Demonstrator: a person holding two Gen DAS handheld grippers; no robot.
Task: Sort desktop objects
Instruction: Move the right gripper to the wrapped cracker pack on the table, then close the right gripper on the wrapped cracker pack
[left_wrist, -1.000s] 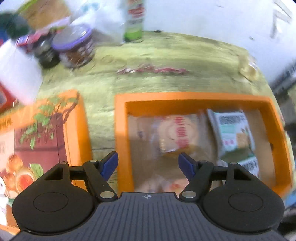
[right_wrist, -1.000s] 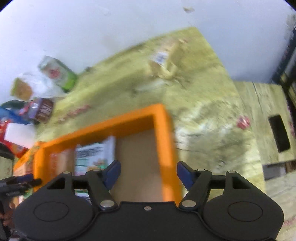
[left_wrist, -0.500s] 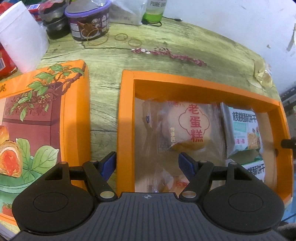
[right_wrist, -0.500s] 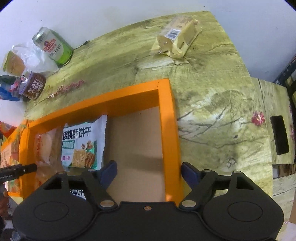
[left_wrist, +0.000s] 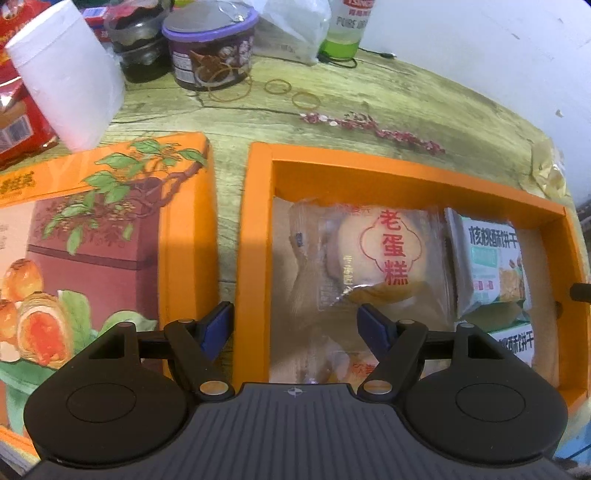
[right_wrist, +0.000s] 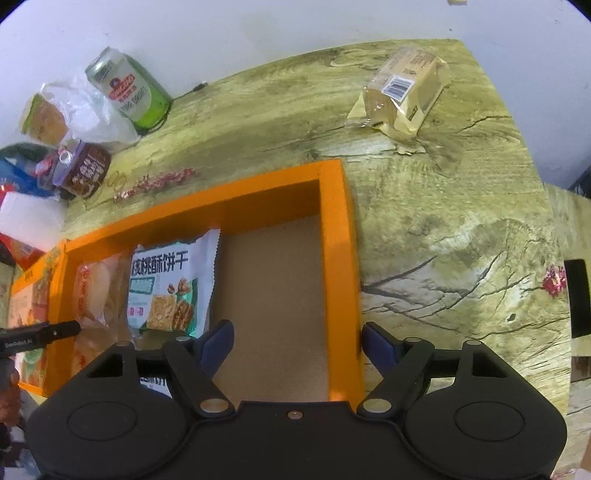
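1. Orange box (left_wrist: 258, 236) lies open on the bench, its long axis running left to right across both wrist views, with its printed lid (left_wrist: 110, 236) flat just beside its left wall.
2. Inside, an egg-cake packet (left_wrist: 384, 254) sits at the left end and a walnut-biscuit packet (right_wrist: 166, 288) near the middle; the right end shows bare cardboard floor.
3. Left gripper (left_wrist: 295, 321) hangs over the box's left wall; its jaws have just been opening and stand half-wide, one fingertip outside the wall, the other over the cake packet, nothing pressed between them.
4. Right gripper (right_wrist: 297, 339) hangs over the box's right wall; its jaws have just been closing slightly but stand apart, straddling the wall without visibly clamping it.
5. One wrapped snack (right_wrist: 402, 98) lies loose near the far right corner of the bench, well apart from the box; the right hand is clearly the nearer one.
6. Judged from this, the coming move turns on whether the jaws descend to grip the two end walls, or the right hand reaches away toward the loose snack.
7. Clutter at the far left corner, a green can (right_wrist: 129, 92) and a purple-lidded tub (left_wrist: 210, 51), stands clear of both grippers.
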